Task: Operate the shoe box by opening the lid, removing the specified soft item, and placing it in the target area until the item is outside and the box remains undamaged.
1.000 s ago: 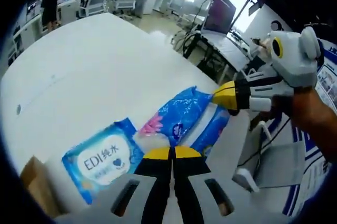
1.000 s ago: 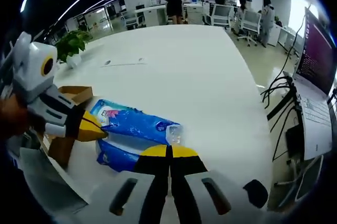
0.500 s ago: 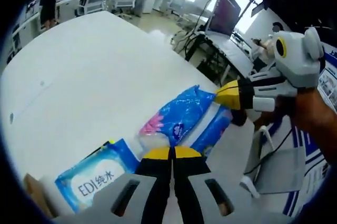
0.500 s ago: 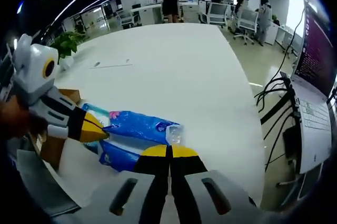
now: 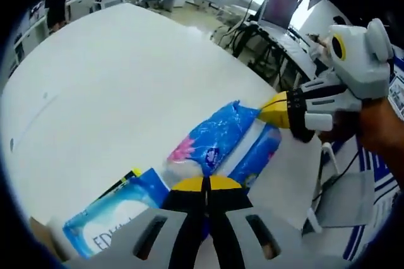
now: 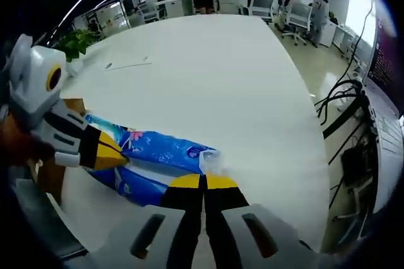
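A blue soft tissue pack [image 5: 211, 143] with a pink flower print hangs stretched between both grippers over the white table [image 5: 107, 86]. My left gripper [image 5: 205, 184] is shut on its near end. My right gripper [image 5: 273, 110] comes in from the right, shut on the far end. In the right gripper view the same blue pack [image 6: 161, 150] runs from my right gripper [image 6: 203, 180], shut on its clear crimped end, to the left gripper [image 6: 120, 154] at the left. The brown cardboard shoe box [image 6: 49, 179] sits behind that gripper.
A blue-and-white wet wipes pack [image 5: 110, 231] lies on the table at lower left. Desks with monitors [image 5: 278, 4] and cables stand past the table's right edge. A potted plant [image 6: 74, 43] sits at the far left; people and office chairs are in the background.
Both grippers have kept their hold and carried the blue pack a little away from the box. The wipes pack and box have slid toward the views' edges as the cameras moved.
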`<state>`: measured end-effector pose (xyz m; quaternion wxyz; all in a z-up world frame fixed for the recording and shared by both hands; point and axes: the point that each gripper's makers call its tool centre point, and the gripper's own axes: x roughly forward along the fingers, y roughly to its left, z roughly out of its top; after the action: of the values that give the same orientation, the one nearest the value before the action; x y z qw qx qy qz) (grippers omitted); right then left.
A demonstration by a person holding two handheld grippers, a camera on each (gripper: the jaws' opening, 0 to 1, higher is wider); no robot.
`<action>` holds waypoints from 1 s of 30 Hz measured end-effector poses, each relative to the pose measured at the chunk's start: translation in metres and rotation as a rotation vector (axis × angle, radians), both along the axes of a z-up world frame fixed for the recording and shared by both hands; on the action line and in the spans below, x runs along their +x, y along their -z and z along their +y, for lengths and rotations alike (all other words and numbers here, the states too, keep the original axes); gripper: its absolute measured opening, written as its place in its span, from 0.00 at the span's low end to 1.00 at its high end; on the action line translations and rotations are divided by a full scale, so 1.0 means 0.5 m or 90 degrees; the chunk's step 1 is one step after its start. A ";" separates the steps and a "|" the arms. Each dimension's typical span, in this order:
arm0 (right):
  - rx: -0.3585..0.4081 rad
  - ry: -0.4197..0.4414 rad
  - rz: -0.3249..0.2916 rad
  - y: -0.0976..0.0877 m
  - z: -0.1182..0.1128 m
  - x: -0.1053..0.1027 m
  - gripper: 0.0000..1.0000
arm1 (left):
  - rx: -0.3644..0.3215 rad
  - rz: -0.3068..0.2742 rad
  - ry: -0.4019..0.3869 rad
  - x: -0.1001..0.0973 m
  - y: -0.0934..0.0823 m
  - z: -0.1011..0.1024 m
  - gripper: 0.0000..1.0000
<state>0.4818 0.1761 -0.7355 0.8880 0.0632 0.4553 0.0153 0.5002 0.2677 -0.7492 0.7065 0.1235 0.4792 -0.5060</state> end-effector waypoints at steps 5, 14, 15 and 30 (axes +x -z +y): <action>-0.016 -0.016 0.007 0.011 0.000 -0.002 0.02 | 0.007 -0.007 0.009 -0.006 0.004 0.006 0.00; -0.026 -0.003 -0.015 -0.003 -0.007 -0.013 0.21 | 0.007 -0.049 0.012 0.005 -0.012 0.025 0.23; -0.025 0.001 -0.020 -0.010 -0.008 -0.015 0.23 | -0.001 -0.060 0.008 0.009 -0.019 0.027 0.27; -0.046 -0.003 -0.076 -0.075 0.083 -0.061 0.46 | -0.050 -0.090 0.021 -0.053 -0.118 0.129 0.53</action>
<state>0.4513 0.2173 -0.6982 0.9152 0.0287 0.4021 0.0049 0.4738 0.3323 -0.6900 0.7343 0.1385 0.4059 -0.5261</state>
